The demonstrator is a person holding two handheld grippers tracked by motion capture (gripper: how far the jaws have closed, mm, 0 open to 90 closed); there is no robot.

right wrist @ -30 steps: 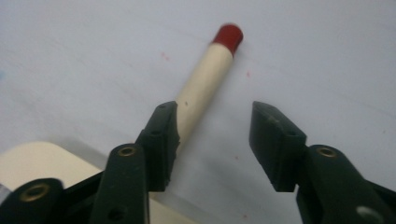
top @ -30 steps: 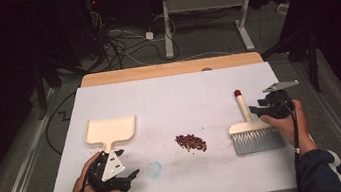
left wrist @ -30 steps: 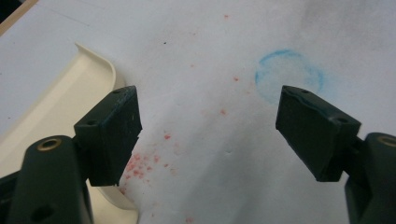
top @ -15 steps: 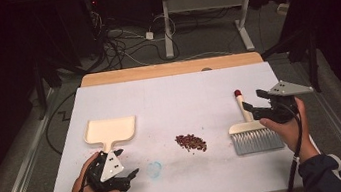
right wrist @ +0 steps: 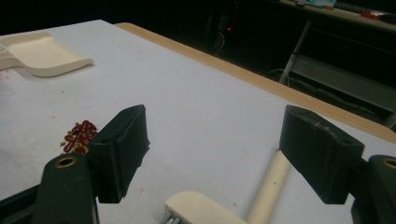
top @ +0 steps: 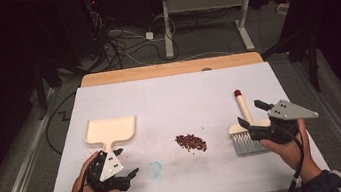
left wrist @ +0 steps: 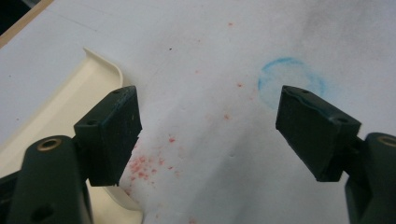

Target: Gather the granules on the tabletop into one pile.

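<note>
Your right hand-held gripper (top: 250, 113) has just been opening, empty, above the brush (top: 246, 126); your left hand-held gripper (top: 126, 163) gapes beside the dustpan (top: 111, 130).

Bare table (top: 173, 95) beyond beans (top: 190, 142)

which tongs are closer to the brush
Right. The right tongs hover open just above the brush; the left tongs sit across the table by the dustpan.

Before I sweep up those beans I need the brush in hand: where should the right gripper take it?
Grip the brush by its round handle, from above, jaws across it. It lies flat, pointing away from the person, clear of the bristles.
</note>
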